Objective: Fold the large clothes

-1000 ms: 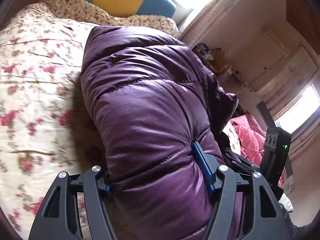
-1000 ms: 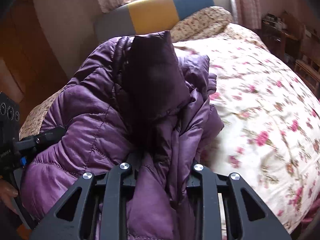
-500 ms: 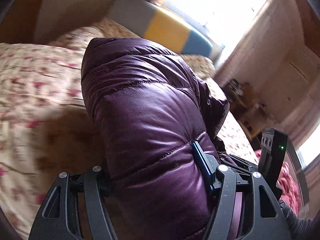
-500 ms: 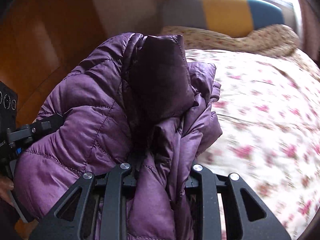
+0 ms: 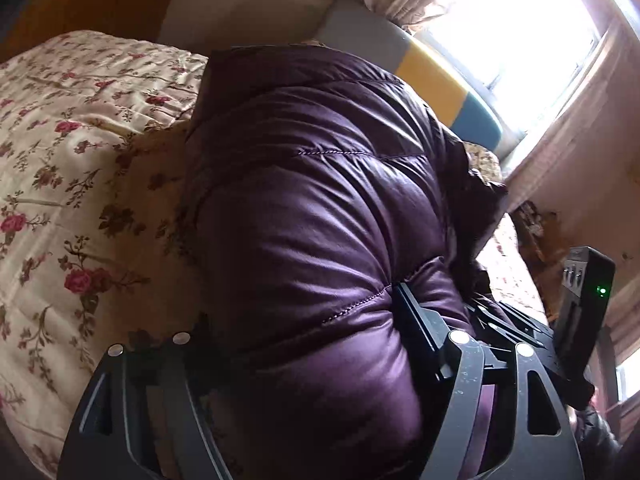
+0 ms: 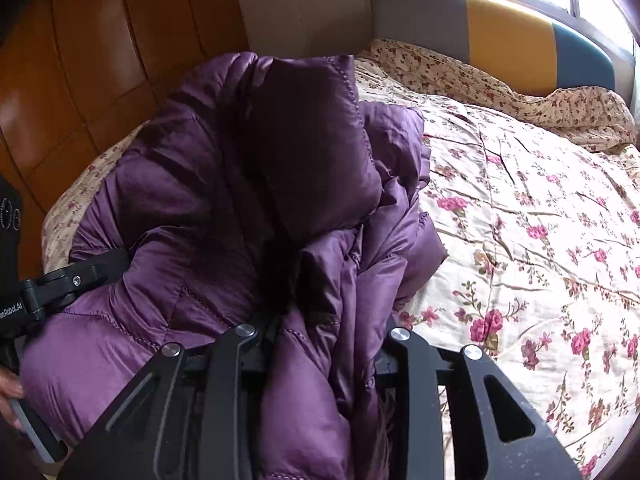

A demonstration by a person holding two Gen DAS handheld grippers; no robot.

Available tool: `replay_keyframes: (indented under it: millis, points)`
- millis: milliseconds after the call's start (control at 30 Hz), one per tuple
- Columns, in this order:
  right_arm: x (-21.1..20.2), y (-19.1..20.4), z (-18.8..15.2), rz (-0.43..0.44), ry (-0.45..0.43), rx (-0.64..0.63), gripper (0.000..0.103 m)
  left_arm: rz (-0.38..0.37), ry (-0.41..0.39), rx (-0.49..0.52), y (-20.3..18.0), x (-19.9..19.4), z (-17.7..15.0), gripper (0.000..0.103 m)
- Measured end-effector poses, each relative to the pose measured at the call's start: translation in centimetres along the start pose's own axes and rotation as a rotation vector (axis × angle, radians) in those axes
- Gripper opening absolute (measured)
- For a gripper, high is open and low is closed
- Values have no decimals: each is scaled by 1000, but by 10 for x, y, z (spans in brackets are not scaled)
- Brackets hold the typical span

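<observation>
A bulky purple puffer jacket [image 5: 320,208] is folded into a thick bundle and held above the floral bedspread [image 5: 80,168]. My left gripper [image 5: 304,320] is shut on the bundle's near end, its jaws pressed into the padding. My right gripper [image 6: 324,328] is shut on the gathered layers at the other side of the jacket [image 6: 224,200]. The left gripper's arm [image 6: 68,276] shows at the left of the right wrist view. The right gripper's body [image 5: 580,308] shows at the right of the left wrist view.
The bed [image 6: 532,216] stretches to the right with a grey, yellow and blue headboard [image 6: 508,36] under a bright window [image 5: 532,28]. A wooden wardrobe [image 6: 80,60] stands at the left. Crumpled floral bedding [image 6: 560,108] lies by the headboard.
Both grippers have swung with the jacket bundle toward the wardrobe side of the bed. The grips have not changed.
</observation>
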State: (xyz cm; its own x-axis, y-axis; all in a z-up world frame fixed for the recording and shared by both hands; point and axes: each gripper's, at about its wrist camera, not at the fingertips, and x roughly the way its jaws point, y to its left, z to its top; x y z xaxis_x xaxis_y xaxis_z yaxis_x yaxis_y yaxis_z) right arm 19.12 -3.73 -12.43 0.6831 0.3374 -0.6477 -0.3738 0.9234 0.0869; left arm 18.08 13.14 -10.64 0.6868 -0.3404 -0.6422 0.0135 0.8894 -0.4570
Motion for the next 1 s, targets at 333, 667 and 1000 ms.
replay_keyframes:
  millis: [333, 667, 1000]
  points:
    - [6, -9, -7, 7, -24, 19, 33, 118, -40, 48, -10, 2, 1, 75]
    - [-17, -21, 14, -30, -48, 60, 57, 311, -104, 135, -39, -30, 1, 87]
    - [-47, -13, 13, -54, -88, 60, 64, 330, -147, 149, -49, -53, -3, 87]
